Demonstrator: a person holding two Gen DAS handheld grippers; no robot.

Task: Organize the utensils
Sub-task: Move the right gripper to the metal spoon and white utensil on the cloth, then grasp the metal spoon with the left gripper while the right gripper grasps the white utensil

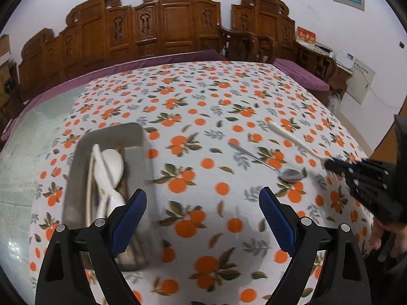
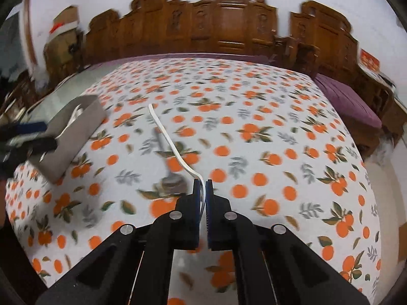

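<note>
So some white spoons (image 1: 108, 170) already lie in the gray tray (image 1: 76, 172). The right gripper (image 2: 202, 181), far from the tray, is pinched tight on a white-handled fork (image 2: 173, 147). The left gripper (image 1: 203, 203), beside the tray, is wide open and empty, and the metal spoon (image 1: 277, 167) between fork and tray still waits.

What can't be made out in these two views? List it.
- White-handled utensil: its working end sits inside the shut right gripper; the left wrist view blurs it.
- Grey tray: its near end lies behind the open left gripper.
- Metal spoon: motion-blurred in the right wrist view.
</note>
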